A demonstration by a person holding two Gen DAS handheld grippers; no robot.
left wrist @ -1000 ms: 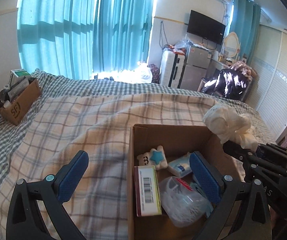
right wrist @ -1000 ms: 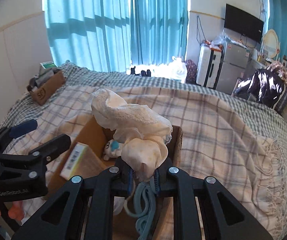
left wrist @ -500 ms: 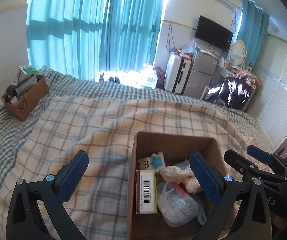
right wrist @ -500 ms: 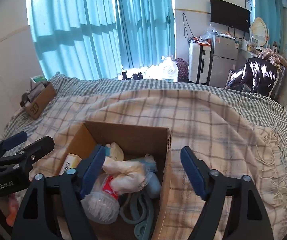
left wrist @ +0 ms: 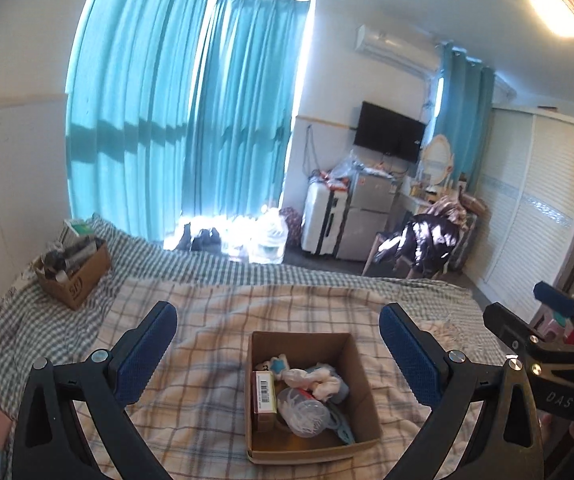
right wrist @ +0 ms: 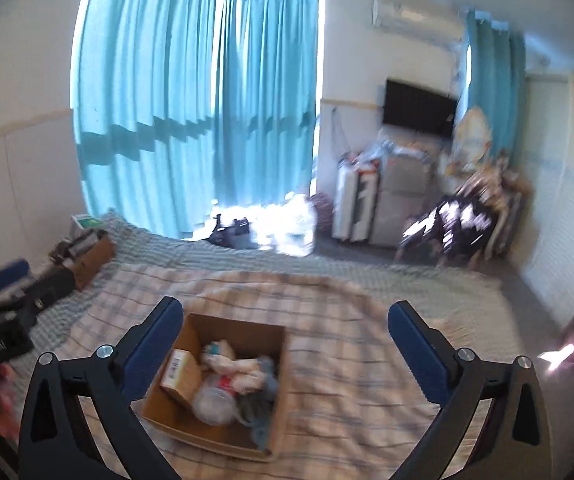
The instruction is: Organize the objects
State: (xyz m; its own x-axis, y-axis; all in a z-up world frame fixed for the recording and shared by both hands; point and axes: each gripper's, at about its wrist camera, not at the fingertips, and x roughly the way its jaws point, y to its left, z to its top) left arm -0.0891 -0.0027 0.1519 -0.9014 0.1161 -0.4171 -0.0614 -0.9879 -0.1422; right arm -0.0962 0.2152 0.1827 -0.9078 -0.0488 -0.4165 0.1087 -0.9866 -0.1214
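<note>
The box sits on the bed's plaid blanket, holding a cloth, a carton and a bag. Above it, the right tool is opening wide, nothing between its jaws; the left tool is wide too, empty.

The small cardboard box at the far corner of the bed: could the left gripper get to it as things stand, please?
Probably yes. The left gripper is open and empty, and only bare blanket lies between it and the small cardboard box; the near box sits off that path.
</note>
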